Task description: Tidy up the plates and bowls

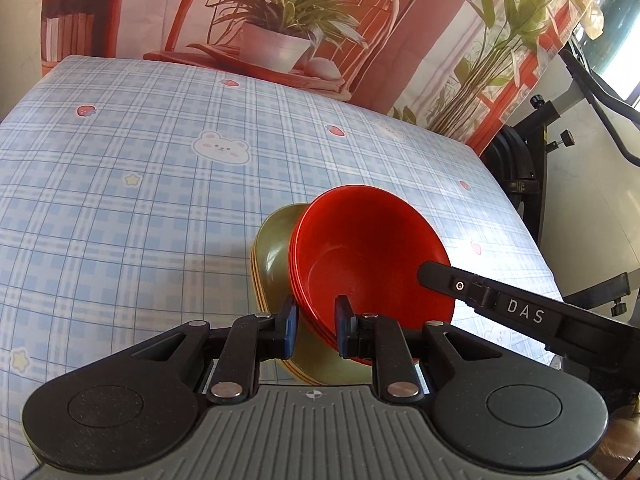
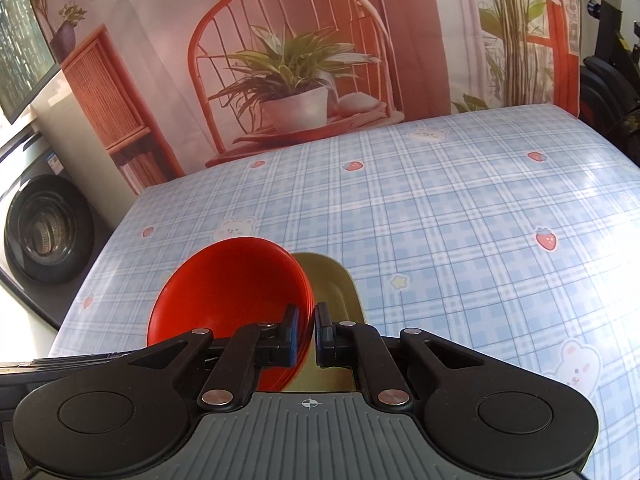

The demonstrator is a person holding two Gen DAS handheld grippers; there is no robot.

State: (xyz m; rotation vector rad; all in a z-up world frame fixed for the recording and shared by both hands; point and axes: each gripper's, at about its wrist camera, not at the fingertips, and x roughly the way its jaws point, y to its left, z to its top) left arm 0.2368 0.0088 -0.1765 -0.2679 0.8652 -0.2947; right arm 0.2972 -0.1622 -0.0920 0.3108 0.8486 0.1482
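Note:
A stack of red bowls (image 1: 368,256) sits on a stack of olive-green plates (image 1: 272,256) over the blue checked tablecloth (image 1: 140,184). My left gripper (image 1: 317,320) is shut on the near rim of the red bowl stack, one finger inside, one outside. In the right wrist view, my right gripper (image 2: 306,332) is shut on the rim of the same red bowls (image 2: 228,288), with the olive plates (image 2: 332,284) just behind. The right gripper's arm also shows in the left wrist view (image 1: 520,304), reaching in from the right.
A printed backdrop of a chair and potted plant (image 1: 280,40) hangs behind the table. A black stand (image 1: 560,128) is off the table's right edge. A washing machine (image 2: 40,232) stands to the left of the table.

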